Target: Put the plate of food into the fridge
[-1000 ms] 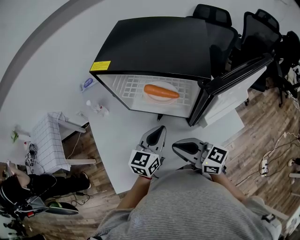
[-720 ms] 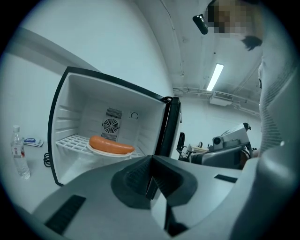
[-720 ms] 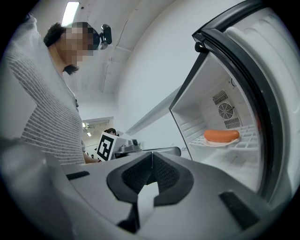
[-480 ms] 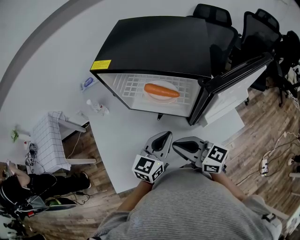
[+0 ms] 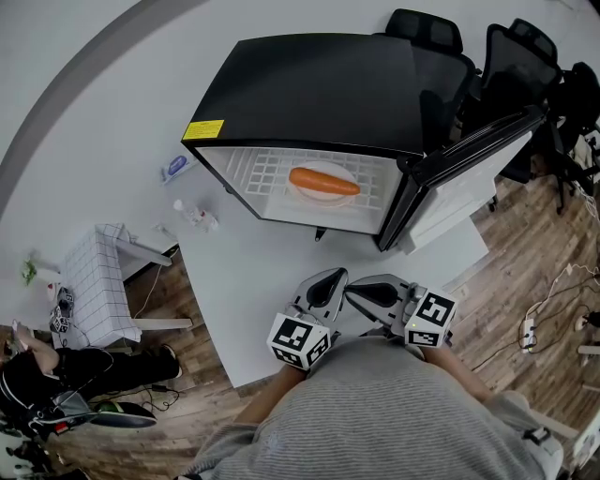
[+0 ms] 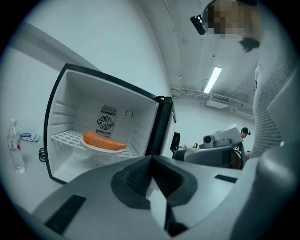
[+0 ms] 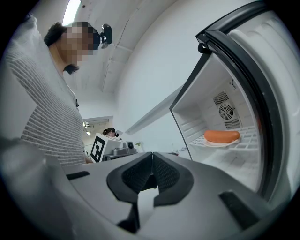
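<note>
Item: plate [image 5: 298,195] of food, carrying one long orange sausage-shaped piece [image 5: 323,182]. It is sitting on the white wire shelf [image 5: 258,172] inside the black fridge [image 5: 319,89], toward the middle of the shelf, with the fan grille of the back wall behind it.

Fridge: standing on the white table [image 5: 239,277], bearing a yellow label [image 5: 202,130] on its top front edge. Its door [image 5: 469,164] is hanging wide open to the person's right.

Left gripper [image 5: 336,276]: hovering over the table in front of the fridge, well apart from the plate, its jaws pressing together with nothing between them.

Right gripper [image 5: 352,292]: hovering just beside the left one, tips nearly meeting it, its jaws likewise lying together and holding nothing.

Sundries: a small clear bottle [image 5: 194,215] is lying on the table left of the fridge; black office chairs [image 5: 427,28] are standing behind it
</note>
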Demonstrator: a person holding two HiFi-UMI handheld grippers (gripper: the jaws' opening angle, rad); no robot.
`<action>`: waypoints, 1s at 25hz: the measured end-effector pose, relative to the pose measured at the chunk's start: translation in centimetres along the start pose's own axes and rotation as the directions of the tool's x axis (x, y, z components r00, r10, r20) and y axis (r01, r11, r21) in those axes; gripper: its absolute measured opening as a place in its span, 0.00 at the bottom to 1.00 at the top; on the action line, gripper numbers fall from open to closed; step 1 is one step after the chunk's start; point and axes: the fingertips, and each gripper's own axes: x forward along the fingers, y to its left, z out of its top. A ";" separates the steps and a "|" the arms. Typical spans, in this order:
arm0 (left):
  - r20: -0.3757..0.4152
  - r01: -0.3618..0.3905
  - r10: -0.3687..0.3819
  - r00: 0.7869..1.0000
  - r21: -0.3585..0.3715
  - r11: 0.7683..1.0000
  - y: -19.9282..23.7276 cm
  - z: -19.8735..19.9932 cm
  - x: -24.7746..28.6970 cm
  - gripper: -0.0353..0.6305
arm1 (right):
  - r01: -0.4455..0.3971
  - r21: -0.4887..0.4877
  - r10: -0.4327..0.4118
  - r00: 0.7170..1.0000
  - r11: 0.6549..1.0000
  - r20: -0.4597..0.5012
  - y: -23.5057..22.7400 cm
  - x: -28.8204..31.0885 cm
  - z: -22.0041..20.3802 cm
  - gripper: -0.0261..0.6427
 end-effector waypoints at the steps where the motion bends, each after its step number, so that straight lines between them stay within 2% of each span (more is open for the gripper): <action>1: 0.001 -0.001 0.001 1.000 -0.005 1.000 0.0 0.0 -0.1 0.07 | 0.000 0.000 0.000 1.000 1.000 0.000 0.0 0.0 0.0 0.06; 12: -0.009 0.009 -0.009 1.000 -0.013 1.000 0.1 -0.4 -0.3 0.07 | 0.017 -0.052 -0.018 1.000 0.999 -0.016 0.4 0.2 -0.4 0.06; 25: -0.026 0.015 -0.016 1.000 -0.025 1.000 0.4 -0.9 -0.3 0.07 | 0.037 -0.026 -0.038 0.999 0.999 -0.032 0.1 0.4 -0.9 0.06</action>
